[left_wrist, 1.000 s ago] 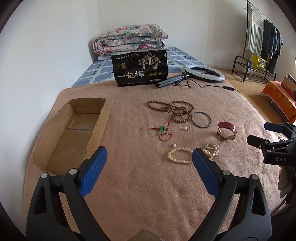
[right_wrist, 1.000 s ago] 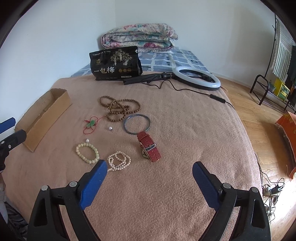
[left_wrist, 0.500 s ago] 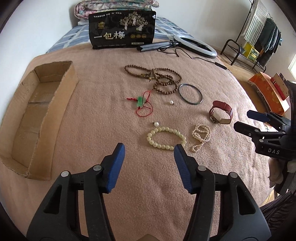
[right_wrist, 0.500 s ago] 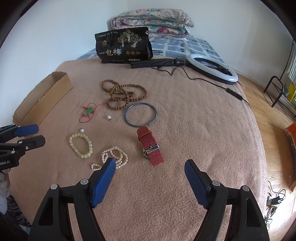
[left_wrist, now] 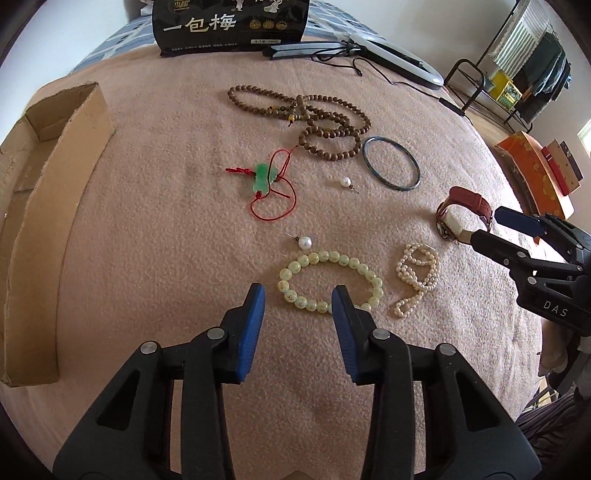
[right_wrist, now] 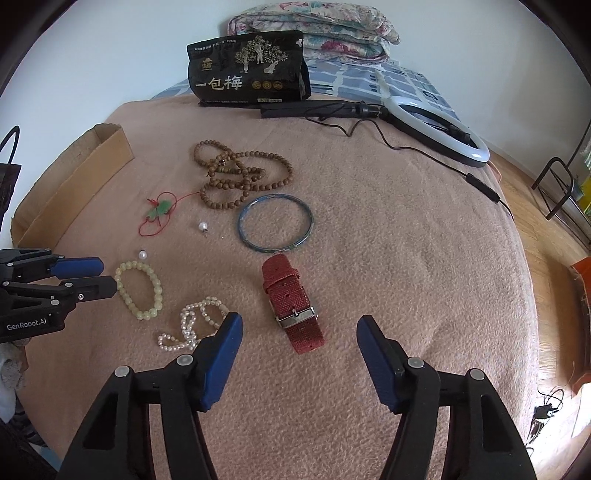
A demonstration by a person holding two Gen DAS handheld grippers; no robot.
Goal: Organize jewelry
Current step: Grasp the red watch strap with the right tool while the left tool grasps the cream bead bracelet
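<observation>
Jewelry lies on a pink blanket. A pale green bead bracelet (left_wrist: 330,281) lies just ahead of my open, empty left gripper (left_wrist: 298,295), whose right finger overlaps its near edge. A white pearl strand (left_wrist: 417,272) lies to its right. A red-strap watch (right_wrist: 293,304) lies just ahead of my open, empty right gripper (right_wrist: 299,328). Farther back are brown wooden beads (left_wrist: 317,123), a dark bangle (left_wrist: 390,168), a green pendant on red cord (left_wrist: 264,179) and two loose pearl studs (left_wrist: 305,242).
An open cardboard box (left_wrist: 44,206) sits at the left edge of the bed. A black snack bag (right_wrist: 249,70), a ring light with its cable (right_wrist: 439,129) and folded quilts (right_wrist: 314,33) are at the back. A clothes rack (left_wrist: 517,62) stands on the floor at right.
Both grippers have moved forward and down toward the jewelry. The left jaws have narrowed and now sit at the green bead bracelet. The right gripper has neared the watch.
</observation>
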